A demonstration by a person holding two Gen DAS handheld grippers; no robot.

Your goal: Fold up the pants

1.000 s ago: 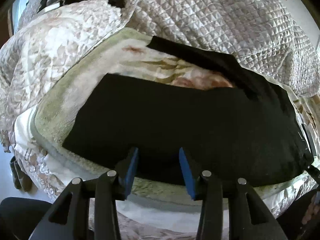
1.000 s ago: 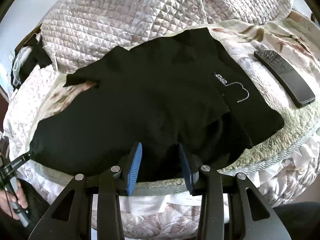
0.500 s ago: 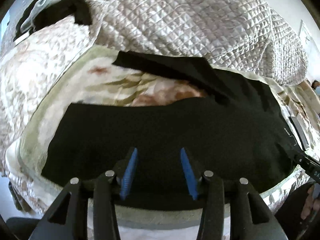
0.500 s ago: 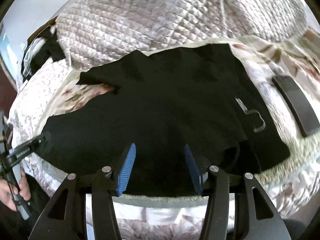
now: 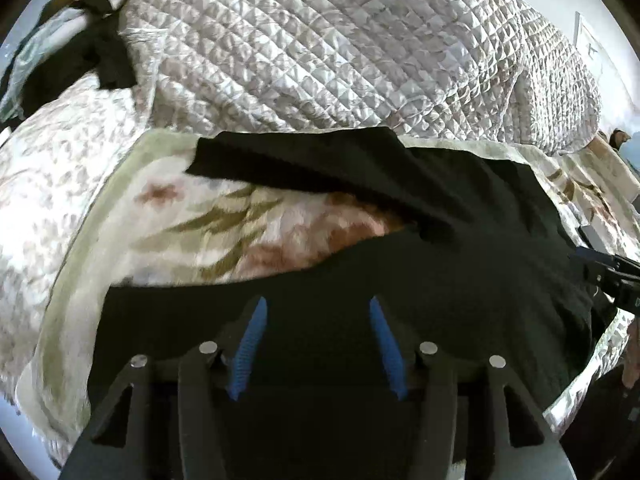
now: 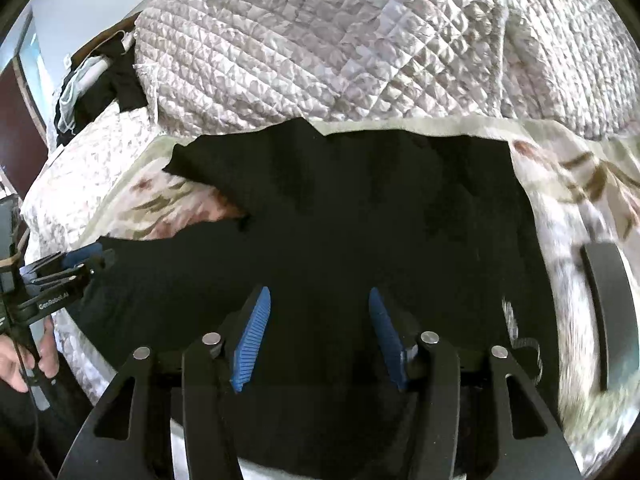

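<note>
The black pants (image 5: pixel 360 264) lie spread on a floral blanket (image 5: pixel 224 216) on the bed, two legs apart toward the left, the far leg (image 5: pixel 304 160) running along the quilt. My left gripper (image 5: pixel 316 308) is open and empty over the near leg. My right gripper (image 6: pixel 318 300) is open and empty over the pants (image 6: pixel 360 208) near the waist part. The left gripper also shows at the left edge of the right wrist view (image 6: pixel 80 260). The right gripper shows at the right edge of the left wrist view (image 5: pixel 600 264).
A bunched grey quilt (image 5: pixel 340 48) fills the back of the bed. A dark flat remote-like object (image 6: pixel 608 312) lies on the blanket at right. Dark clothes (image 6: pixel 108 80) hang at the far left. The bed edge runs just under the grippers.
Both grippers have moved forward and lower over the pants, so the fabric now fills the space between the fingers. Both stay open.
</note>
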